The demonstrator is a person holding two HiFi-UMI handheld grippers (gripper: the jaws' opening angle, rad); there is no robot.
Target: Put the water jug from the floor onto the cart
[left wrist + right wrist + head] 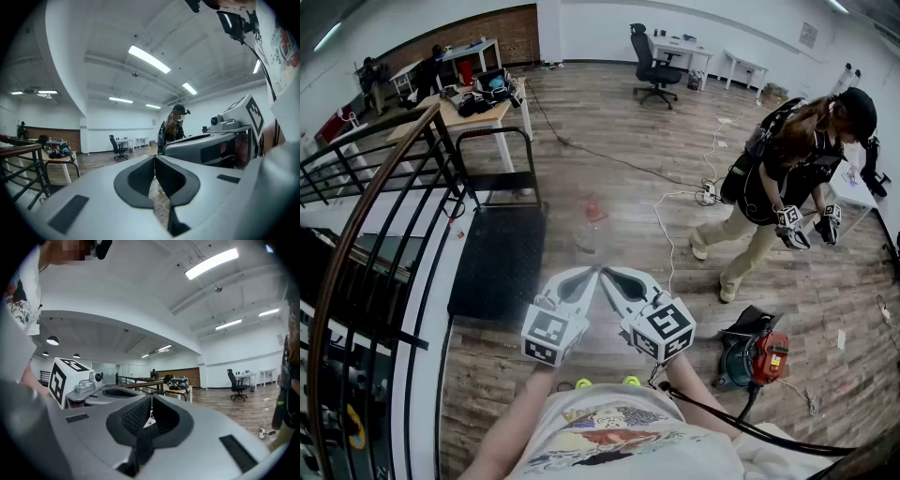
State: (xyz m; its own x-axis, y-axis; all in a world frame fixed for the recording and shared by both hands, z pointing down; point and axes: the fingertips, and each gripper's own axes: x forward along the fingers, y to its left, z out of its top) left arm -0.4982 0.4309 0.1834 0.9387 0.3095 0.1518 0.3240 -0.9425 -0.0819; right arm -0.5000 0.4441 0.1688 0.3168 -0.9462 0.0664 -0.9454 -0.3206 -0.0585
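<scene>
The water jug [592, 228] is a clear bottle with a red cap, standing on the wooden floor just right of the cart. The cart [497, 258] is a flat black platform with a black push handle [493, 141] at its far end. My left gripper [586, 276] and right gripper [610, 275] are held side by side, tips almost touching, in the air short of the jug. Both are shut with nothing between the pads, as the left gripper view [154, 162] and the right gripper view [150, 405] also show.
A black stair railing [366, 234] runs along the left. Another person [787, 178] with grippers stands at the right, beside a floor cable [661, 220]. A red and teal machine [757, 356] sits near my right. A table [473, 114] and an office chair [654, 61] stand farther off.
</scene>
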